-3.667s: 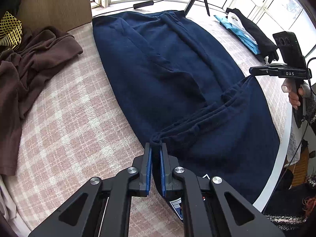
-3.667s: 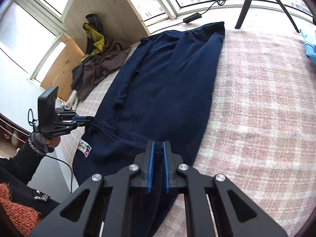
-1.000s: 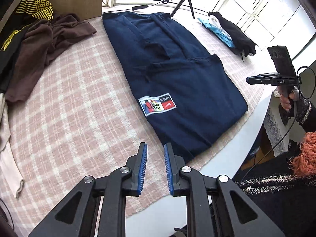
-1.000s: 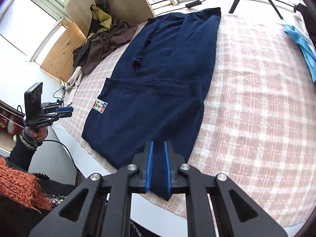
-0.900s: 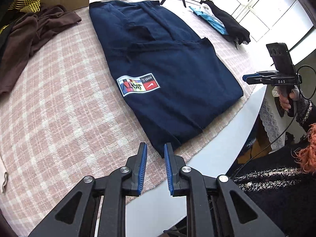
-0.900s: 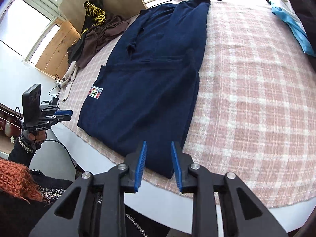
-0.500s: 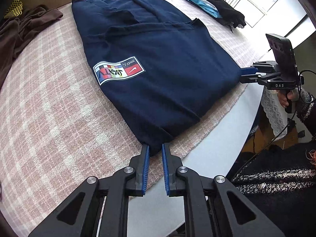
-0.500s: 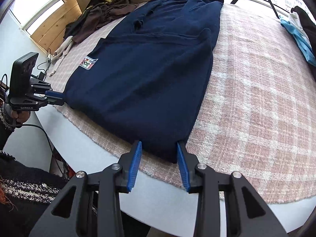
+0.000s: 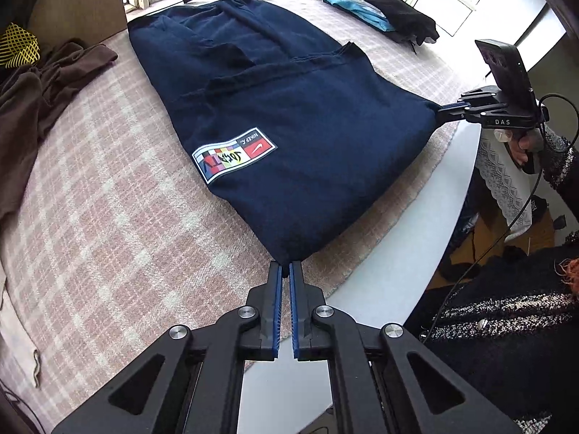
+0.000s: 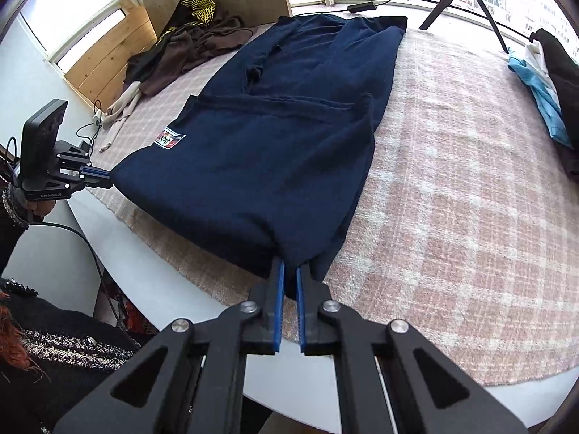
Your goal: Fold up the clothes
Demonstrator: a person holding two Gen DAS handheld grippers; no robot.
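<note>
Lying flat on a pink-and-cream plaid cloth [image 9: 90, 217] over a white round tabletop [image 9: 416, 238], a navy blue folded garment [image 9: 289, 115] with a small multicoloured rectangular label [image 9: 233, 155] reaches from the near edge toward the far windows. The left gripper [image 9: 284, 271] has its blue-padded fingers closed on the garment's near left corner. The right gripper [image 10: 290, 275] is clamped likewise on the near right corner. A brown crumpled garment [image 9: 32, 101] lies far left; black and light blue clothes [image 9: 383, 14] lie far right.
</note>
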